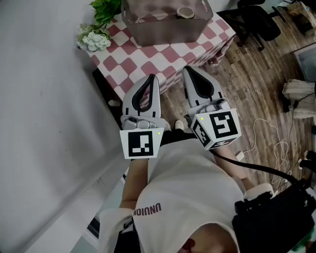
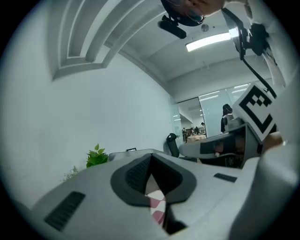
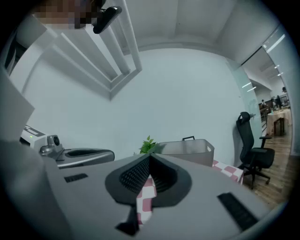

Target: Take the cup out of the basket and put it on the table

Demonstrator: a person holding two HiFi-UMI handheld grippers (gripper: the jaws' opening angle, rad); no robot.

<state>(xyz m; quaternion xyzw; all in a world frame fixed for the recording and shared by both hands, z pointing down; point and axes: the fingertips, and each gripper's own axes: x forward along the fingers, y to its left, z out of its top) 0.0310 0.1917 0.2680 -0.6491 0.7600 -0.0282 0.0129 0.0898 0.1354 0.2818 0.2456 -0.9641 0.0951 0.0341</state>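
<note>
A pale cup (image 1: 185,12) stands inside the grey basket (image 1: 148,29) on the table with the red-and-white checked cloth (image 1: 158,57), at the top of the head view. Both grippers hover side by side in front of the table's near edge, short of the basket. My left gripper (image 1: 151,77) is shut with nothing between its tips, and so is my right gripper (image 1: 188,69). In the right gripper view the basket (image 3: 187,150) shows beyond the closed jaws (image 3: 150,161). The left gripper view shows its own closed jaws (image 2: 151,159) and only a sliver of checked cloth.
A green plant (image 1: 104,9) and white flowers (image 1: 94,39) sit at the table's left corner by the white wall. Black office chairs (image 1: 256,20) stand on the wooden floor to the right, and cables (image 1: 276,148) lie there. The person's body fills the lower head view.
</note>
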